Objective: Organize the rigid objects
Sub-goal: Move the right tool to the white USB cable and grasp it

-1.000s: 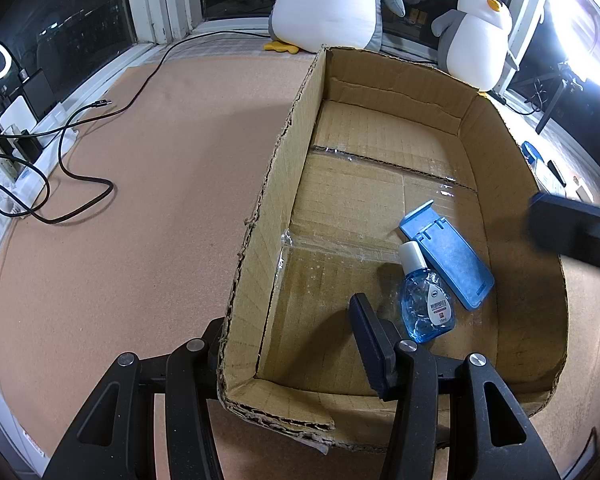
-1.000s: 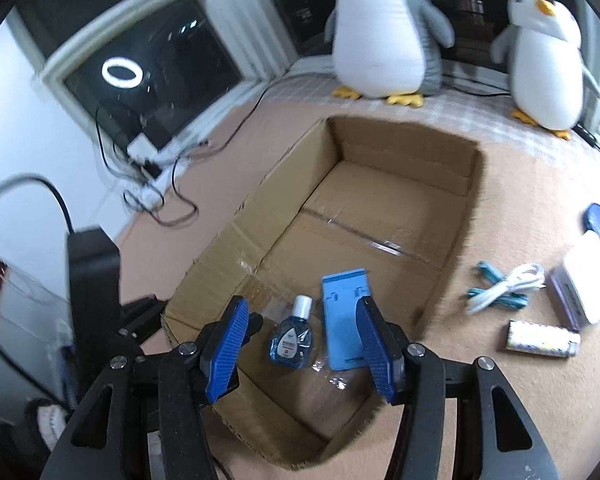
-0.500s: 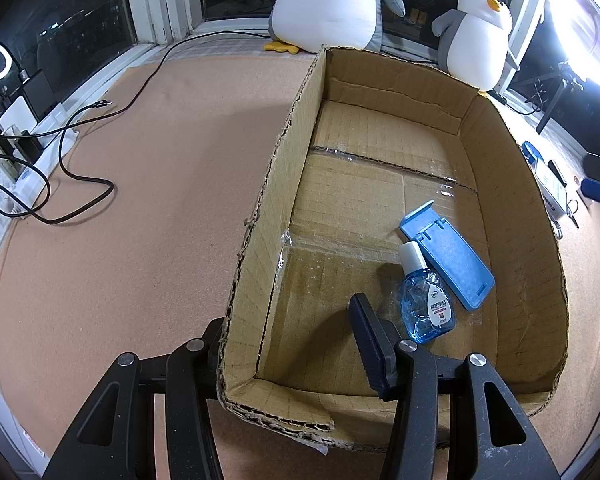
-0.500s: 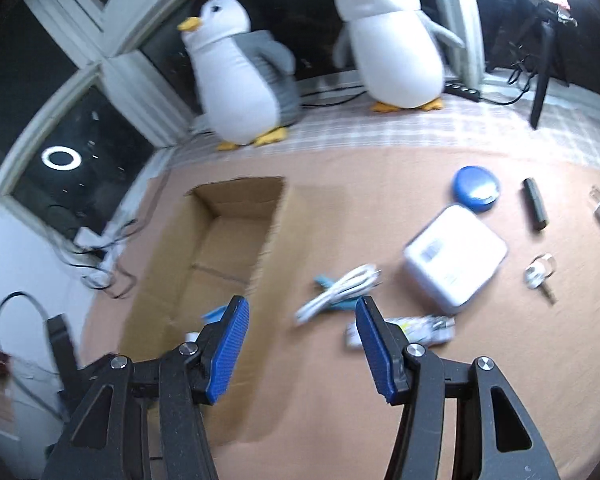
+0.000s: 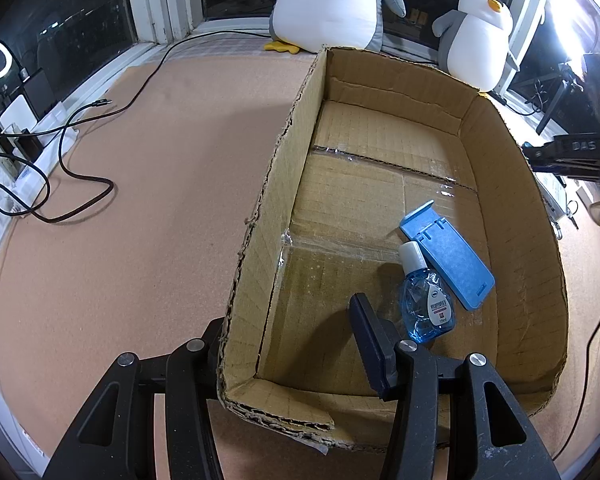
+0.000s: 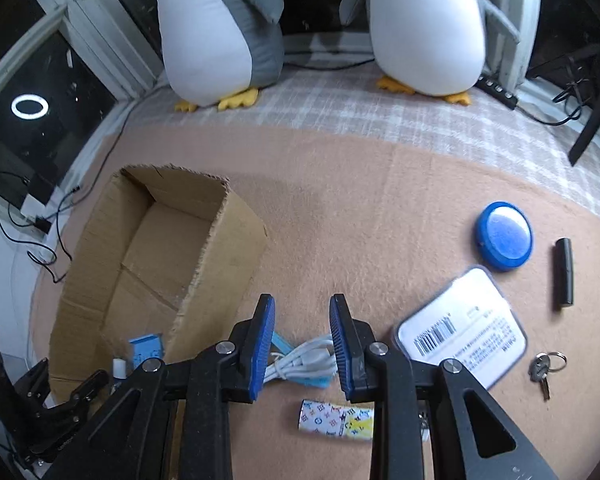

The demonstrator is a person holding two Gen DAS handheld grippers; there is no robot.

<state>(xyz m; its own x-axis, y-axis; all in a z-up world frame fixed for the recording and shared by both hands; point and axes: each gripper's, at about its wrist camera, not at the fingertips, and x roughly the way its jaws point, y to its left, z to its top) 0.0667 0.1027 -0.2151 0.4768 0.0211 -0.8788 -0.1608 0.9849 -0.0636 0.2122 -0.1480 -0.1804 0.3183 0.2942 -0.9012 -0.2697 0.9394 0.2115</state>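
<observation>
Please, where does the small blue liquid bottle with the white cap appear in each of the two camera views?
Left wrist view: the bottle lies in the cardboard box, lower right, beside the blue flat holder.
Right wrist view: only its white cap shows, bottom left, at the box's near end.
Shared landmark: the cardboard box.

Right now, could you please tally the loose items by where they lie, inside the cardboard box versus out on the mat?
Inside the cardboard box: 2 (blue stand, bottle)
On the mat: 6 (cable bundle, patterned tube, white case, blue disc, black stick, keys)
Total: 8
</observation>
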